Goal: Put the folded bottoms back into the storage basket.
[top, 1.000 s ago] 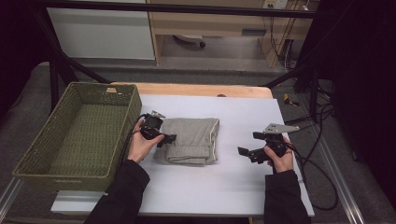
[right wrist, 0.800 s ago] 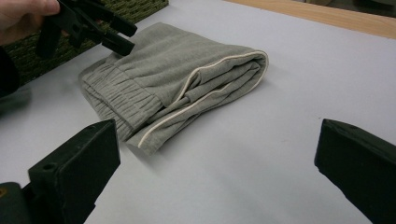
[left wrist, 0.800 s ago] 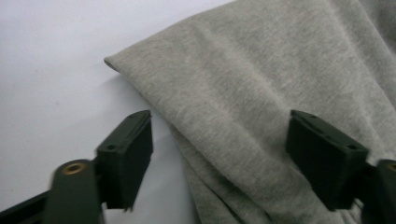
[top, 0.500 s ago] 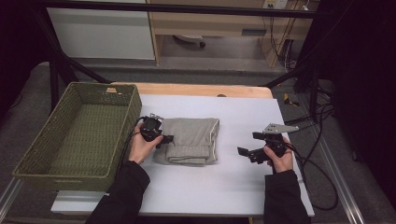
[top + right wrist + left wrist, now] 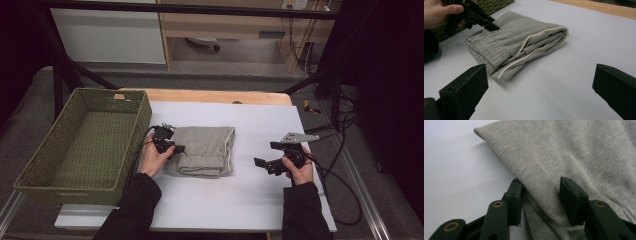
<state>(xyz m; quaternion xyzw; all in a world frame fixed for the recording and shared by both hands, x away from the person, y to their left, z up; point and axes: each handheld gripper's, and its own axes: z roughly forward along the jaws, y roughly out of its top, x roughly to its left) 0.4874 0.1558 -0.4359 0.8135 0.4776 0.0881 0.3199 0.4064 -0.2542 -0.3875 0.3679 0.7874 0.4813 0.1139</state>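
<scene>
Grey folded garment (image 5: 205, 150) lies mid-tabletop (image 5: 260, 120) beside the green wicker basket (image 5: 80, 145); left hand-held gripper (image 5: 541, 195) jaws apart, straddling its left edge fold; right hand-held gripper (image 5: 267, 162) jaws wide apart near the right edge.

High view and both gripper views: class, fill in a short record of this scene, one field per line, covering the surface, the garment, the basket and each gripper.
Surface: white table
Garment: folded grey garment with pale piping, lying flat on the table
Basket: green woven basket at the table's left edge, nothing seen inside
Left gripper: left gripper open, jaws straddling a fold at the garment's edge
Right gripper: right gripper open wide, apart from the garment, aimed toward it
</scene>
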